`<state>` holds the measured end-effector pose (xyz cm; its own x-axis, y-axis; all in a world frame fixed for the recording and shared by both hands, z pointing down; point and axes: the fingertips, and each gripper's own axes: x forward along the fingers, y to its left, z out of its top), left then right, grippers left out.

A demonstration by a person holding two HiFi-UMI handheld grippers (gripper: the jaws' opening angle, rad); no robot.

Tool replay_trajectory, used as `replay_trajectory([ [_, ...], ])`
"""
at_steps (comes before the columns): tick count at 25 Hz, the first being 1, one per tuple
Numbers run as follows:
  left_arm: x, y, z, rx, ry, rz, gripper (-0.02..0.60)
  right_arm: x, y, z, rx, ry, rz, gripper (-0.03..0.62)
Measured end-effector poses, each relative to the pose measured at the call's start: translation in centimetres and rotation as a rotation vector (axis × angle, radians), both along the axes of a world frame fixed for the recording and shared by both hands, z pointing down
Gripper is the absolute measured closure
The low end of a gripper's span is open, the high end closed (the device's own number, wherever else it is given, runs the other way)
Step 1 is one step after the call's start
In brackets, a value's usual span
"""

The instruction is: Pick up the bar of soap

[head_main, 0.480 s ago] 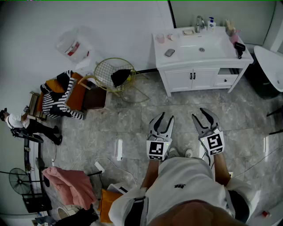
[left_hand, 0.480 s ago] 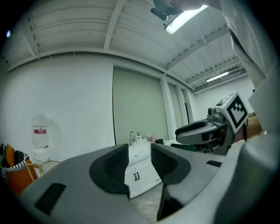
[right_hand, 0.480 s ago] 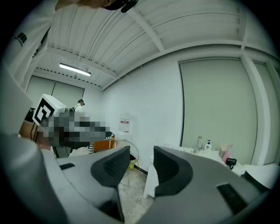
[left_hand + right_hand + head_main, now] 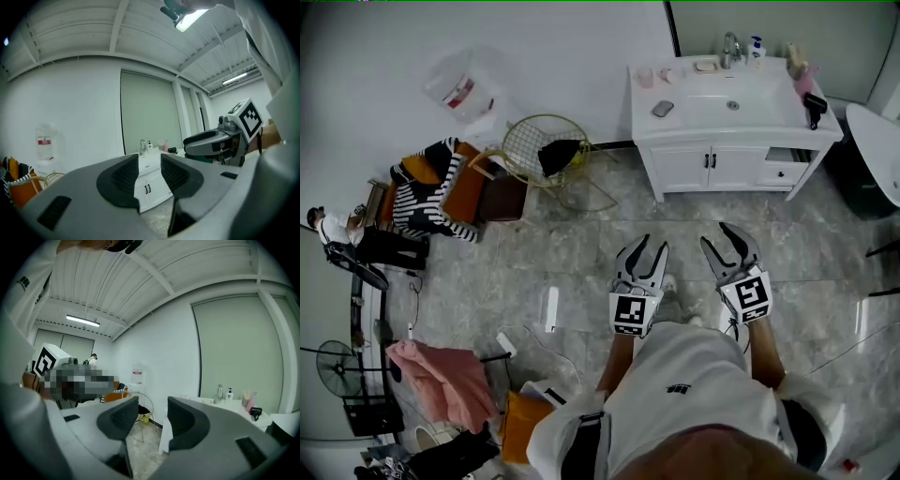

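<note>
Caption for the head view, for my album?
Open and empty, the left gripper and right gripper point toward a distant white vanity.

I see a white vanity counter (image 4: 680, 169) upper right, a wire chair (image 4: 520, 150) left of it, and pink cloth (image 4: 441, 377) lower left.

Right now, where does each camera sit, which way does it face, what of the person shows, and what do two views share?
Head view: on the person's head, facing steeply down; shows white shirt, left gripper, right gripper; sink vanity ahead.
Left gripper view: on the left gripper, looking between its open jaws at the sink vanity; right gripper at right.
Right gripper view: on the right gripper, facing the wire chair between open jaws; left gripper's marker cube at left.
Shared: both gripper views show the faucet.
</note>
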<state>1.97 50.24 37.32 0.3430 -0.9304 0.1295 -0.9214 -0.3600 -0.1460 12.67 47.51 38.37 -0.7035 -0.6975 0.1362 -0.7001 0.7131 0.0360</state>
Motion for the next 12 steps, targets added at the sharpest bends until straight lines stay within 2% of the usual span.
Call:
replay_trajectory([
  [12,-2.6,-6.8,0.2,0.003,0.003,0.022,0.42,-2.6,-6.1,0.4,-0.015,0.036,0.012,0.405],
])
